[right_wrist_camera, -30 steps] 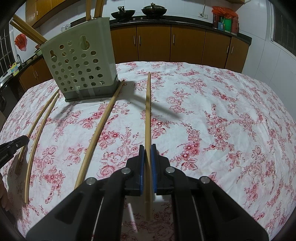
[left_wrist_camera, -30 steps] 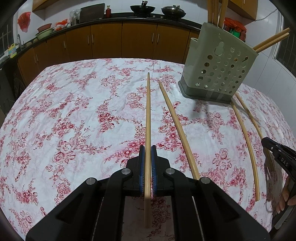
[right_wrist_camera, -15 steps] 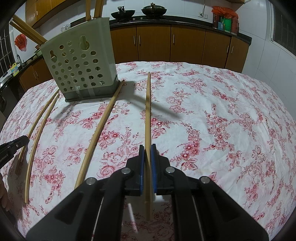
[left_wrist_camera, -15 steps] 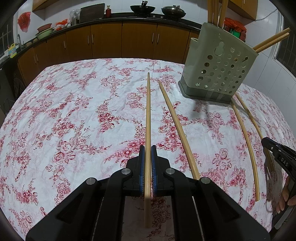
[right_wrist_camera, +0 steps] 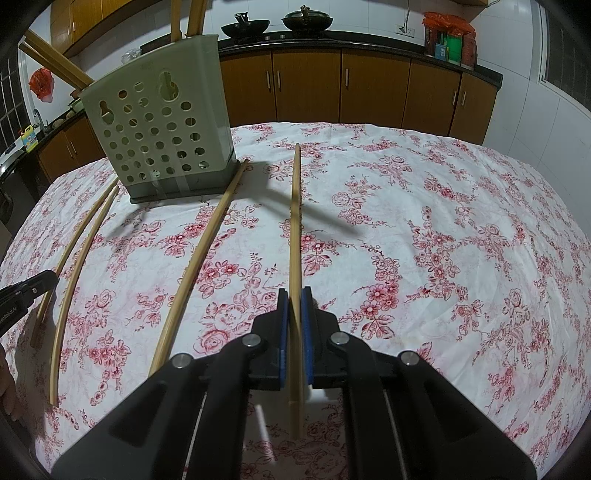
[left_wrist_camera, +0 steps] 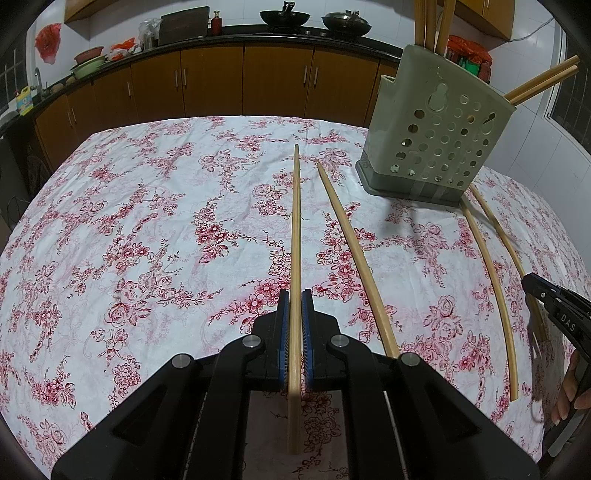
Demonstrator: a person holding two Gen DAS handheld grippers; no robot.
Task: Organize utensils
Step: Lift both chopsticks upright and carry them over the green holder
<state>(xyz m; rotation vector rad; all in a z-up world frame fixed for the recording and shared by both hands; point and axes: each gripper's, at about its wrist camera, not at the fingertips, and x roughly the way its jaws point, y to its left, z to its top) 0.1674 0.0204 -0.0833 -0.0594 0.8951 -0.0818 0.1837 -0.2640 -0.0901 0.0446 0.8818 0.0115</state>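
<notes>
In the left wrist view my left gripper (left_wrist_camera: 294, 295) is shut on a long wooden chopstick (left_wrist_camera: 295, 221) that points straight ahead over the floral tablecloth. My right gripper (right_wrist_camera: 294, 293) is likewise shut on another chopstick (right_wrist_camera: 294, 221); a shadow beneath it falls on the cloth. Between them lie two loose chopsticks (left_wrist_camera: 354, 254) (left_wrist_camera: 487, 273) flat on the cloth. A pale green perforated utensil holder (left_wrist_camera: 436, 147) (right_wrist_camera: 159, 125) stands at the far side, with several chopsticks upright and leaning in it. The right gripper's tip (left_wrist_camera: 532, 284) shows at the right edge, the left one's (right_wrist_camera: 48, 277) at the left edge.
The table (right_wrist_camera: 461, 240) is covered with a white cloth with red flowers. Behind it runs a kitchen counter with brown cabinets (left_wrist_camera: 210, 85), two woks (left_wrist_camera: 284, 16) and jars. A person's fingers (left_wrist_camera: 569, 398) show at the right edge.
</notes>
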